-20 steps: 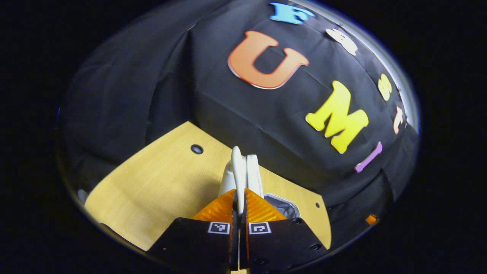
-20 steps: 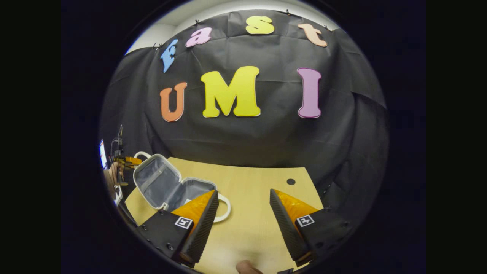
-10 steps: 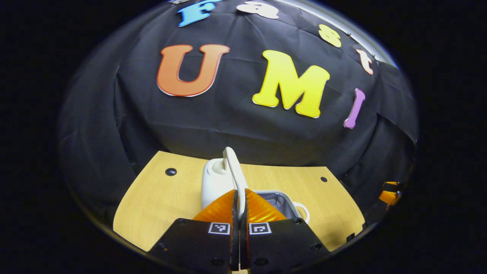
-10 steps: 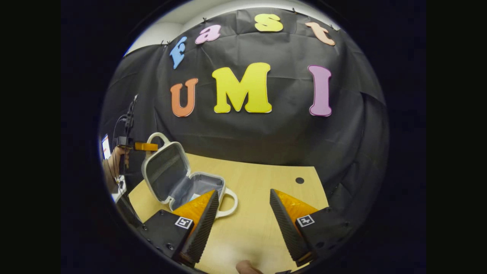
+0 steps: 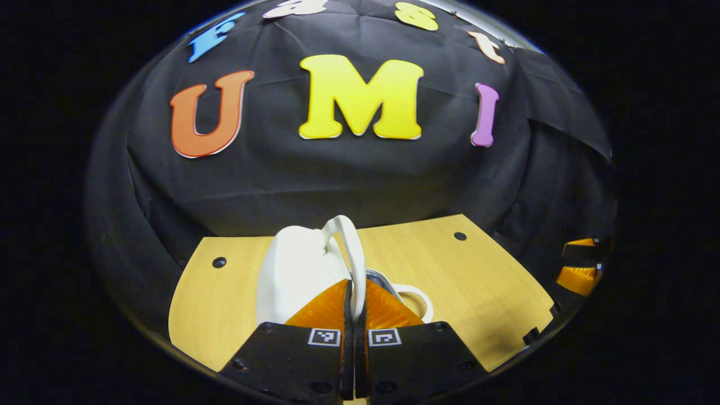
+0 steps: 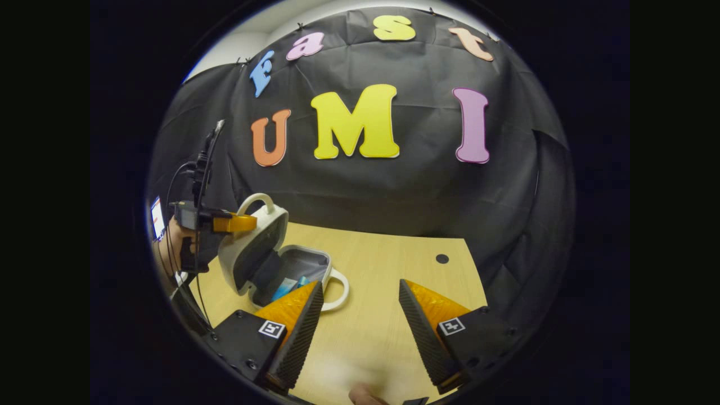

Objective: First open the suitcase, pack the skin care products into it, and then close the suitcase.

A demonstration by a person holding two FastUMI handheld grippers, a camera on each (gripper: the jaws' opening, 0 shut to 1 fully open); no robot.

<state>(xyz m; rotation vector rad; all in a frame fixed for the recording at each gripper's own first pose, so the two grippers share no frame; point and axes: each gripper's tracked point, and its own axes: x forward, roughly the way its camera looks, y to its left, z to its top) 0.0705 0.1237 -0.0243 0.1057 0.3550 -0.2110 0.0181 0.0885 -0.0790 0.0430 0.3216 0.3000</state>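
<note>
The wooden tabletop (image 6: 388, 315) carries a small white suitcase (image 6: 264, 264), which sits toward the left side of the tabletop as the right gripper view shows it. Its base lies flat with the grey lining exposed, and its lid (image 6: 250, 247) stands tilted over the base, roughly half way between upright and shut. Inside the base, something blue that looks like the skin care products (image 6: 286, 289) lies against the lining; what exactly is packed there is too small to tell.

The step in hand appears to be the last one, closing the suitcase. The left gripper (image 5: 354, 292) has its jaws clamped on the lid's white carry handle (image 5: 351, 253), which rises between them in the left gripper view, with the lid's white shell just left of the handle. The base's own handle (image 6: 337, 289) sticks out from the base's front edge toward the middle of the tabletop.

The right gripper (image 6: 360, 315) hovers above bare tabletop to the right of the suitcase, jaws spread wide and holding nothing; it touches neither lid nor base.

The next move probably calls for swinging the lid down about its hinge until its rim meets the base's rim, keeping the two handles lined up. The free gripper could steady the base if it starts to slide, and nothing inside should stand proud enough to block the lid.
</note>
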